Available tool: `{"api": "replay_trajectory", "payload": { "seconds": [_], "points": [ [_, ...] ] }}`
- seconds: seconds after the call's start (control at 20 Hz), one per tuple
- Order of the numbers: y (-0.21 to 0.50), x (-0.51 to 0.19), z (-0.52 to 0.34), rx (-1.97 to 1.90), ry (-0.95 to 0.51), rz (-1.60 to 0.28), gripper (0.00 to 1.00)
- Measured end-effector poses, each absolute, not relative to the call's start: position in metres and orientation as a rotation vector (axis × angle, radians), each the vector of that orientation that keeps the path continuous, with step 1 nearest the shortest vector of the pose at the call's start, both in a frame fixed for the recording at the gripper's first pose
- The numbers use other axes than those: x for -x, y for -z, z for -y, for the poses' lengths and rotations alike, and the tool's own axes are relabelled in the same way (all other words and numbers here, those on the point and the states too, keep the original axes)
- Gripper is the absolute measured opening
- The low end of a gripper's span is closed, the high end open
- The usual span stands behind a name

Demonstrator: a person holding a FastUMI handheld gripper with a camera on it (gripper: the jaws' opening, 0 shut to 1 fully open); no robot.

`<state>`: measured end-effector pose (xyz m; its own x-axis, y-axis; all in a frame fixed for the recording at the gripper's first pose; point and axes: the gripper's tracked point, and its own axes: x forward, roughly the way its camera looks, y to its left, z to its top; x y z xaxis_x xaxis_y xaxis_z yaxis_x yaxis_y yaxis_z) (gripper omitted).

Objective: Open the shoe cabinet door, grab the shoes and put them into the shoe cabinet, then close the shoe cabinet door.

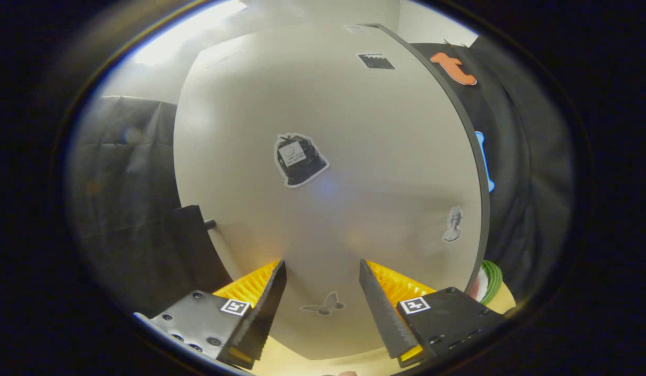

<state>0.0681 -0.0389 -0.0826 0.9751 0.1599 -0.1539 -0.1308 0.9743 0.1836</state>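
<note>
- Two fingers of the gripper (323,269) stand spread wide apart, released, with nothing held between them and no visible contact with any surface.
- Between and just ahead of the fingers is the pale face of the shoe cabinet door (354,130), which takes up most of what lies beyond them. The fingertips (279,271) appear very near the door face; whether they touch it cannot be determined.
- Each finger mount carries a small square black-and-white marker tag (235,307).
- A dark handle (195,230) projects at the door's left edge, beside the left finger and apart from it.
- A dark strip runs along the door's right edge (471,156).
- Stickers on the door face:
  - a dark bag-shaped sticker (299,159) near the middle, carrying a small pale label; its writing is too small to read;
  - a butterfly sticker (324,304) low down, between the two fingers;
  - a small grey figure sticker (453,224) toward the right edge;
  - a dark rectangular sticker (376,61) near the top; any text on it is illegible.
- No brand name is legible anywhere on the door.
- A green-striped round object (491,279) shows just past the door's lower right edge, beyond the right finger.
- The floor (302,363) below the door is pale yellow.
</note>
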Motion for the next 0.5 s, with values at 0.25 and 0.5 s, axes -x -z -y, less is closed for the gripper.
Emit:
{"api": "replay_trajectory", "payload": {
  "seconds": [0.25, 0.5],
  "points": [
    [0.079, -0.094, 0.038, -0.178, -0.096, -0.15, 0.88],
    [0.083, -0.1, 0.034, -0.184, -0.021, -0.129, 0.88]
  ]
}}
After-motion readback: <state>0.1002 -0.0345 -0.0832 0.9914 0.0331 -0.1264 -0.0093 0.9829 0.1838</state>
